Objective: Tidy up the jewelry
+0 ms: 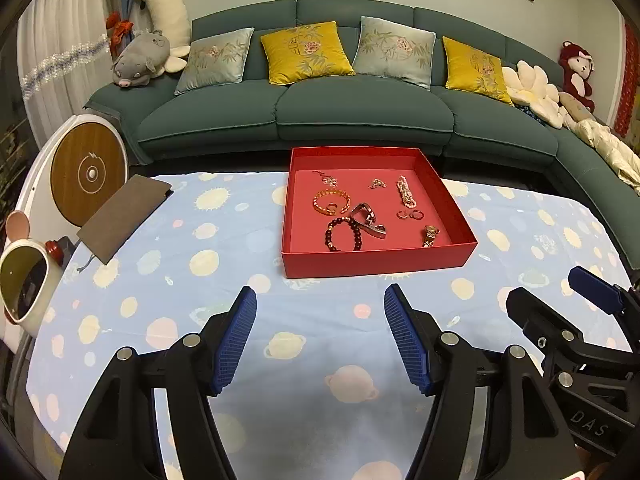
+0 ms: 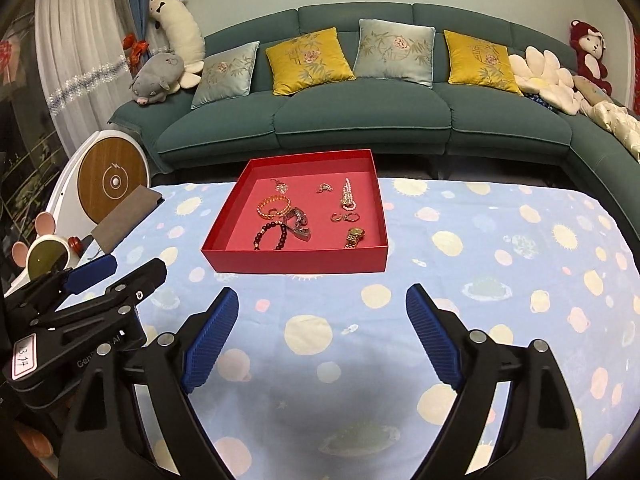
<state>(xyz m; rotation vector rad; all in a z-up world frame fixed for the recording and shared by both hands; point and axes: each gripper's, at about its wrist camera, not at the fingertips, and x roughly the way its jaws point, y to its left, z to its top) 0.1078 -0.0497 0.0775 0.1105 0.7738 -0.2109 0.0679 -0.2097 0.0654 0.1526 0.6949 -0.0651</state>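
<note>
A red tray (image 1: 376,264) (image 2: 296,261) sits on the table past both grippers. It holds several pieces of jewelry: a dark bead bracelet (image 1: 345,235) (image 2: 272,236), an amber bracelet (image 1: 330,201) (image 2: 273,205), a pink pearl piece (image 1: 405,191) (image 2: 348,195), a gold watch (image 1: 430,235) (image 2: 354,236) and small earrings (image 1: 411,213). My left gripper (image 1: 320,300) is open and empty, short of the tray. My right gripper (image 2: 322,300) is open and empty, also short of the tray. Each gripper shows at the edge of the other's view.
The table has a blue planet-print cloth (image 1: 320,360). A brown pouch (image 1: 124,216) (image 2: 124,218) lies at the table's left. A white mirror (image 1: 22,280) and a round wooden-faced device (image 1: 88,174) stand left of the table. A green sofa (image 1: 360,112) lies behind.
</note>
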